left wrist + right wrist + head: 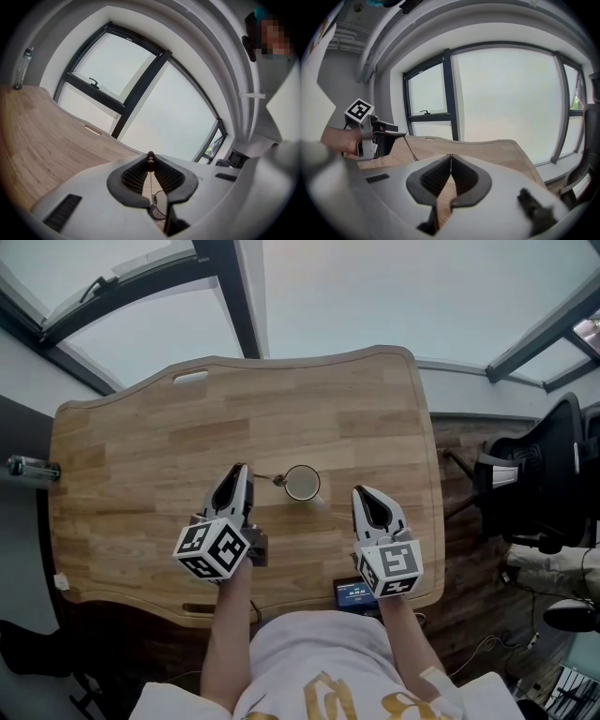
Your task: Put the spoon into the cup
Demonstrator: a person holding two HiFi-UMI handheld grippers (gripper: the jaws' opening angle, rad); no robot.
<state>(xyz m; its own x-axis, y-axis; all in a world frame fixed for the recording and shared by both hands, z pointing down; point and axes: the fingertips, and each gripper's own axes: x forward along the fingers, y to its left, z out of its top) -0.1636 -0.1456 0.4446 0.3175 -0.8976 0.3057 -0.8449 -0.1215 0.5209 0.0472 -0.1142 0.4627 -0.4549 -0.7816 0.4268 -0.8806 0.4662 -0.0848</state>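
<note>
Now the left gripper pinches the spoon, its length pointing right at the cup just beside it — right gripper fingers closed, empty.

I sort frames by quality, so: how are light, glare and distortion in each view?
Head view: soft, even light on the table, no hard shadows, edges curved. Left gripper view: strong fisheye bending, window washed out white, dark corners. Right gripper view: same bending, window washed out too.
</note>
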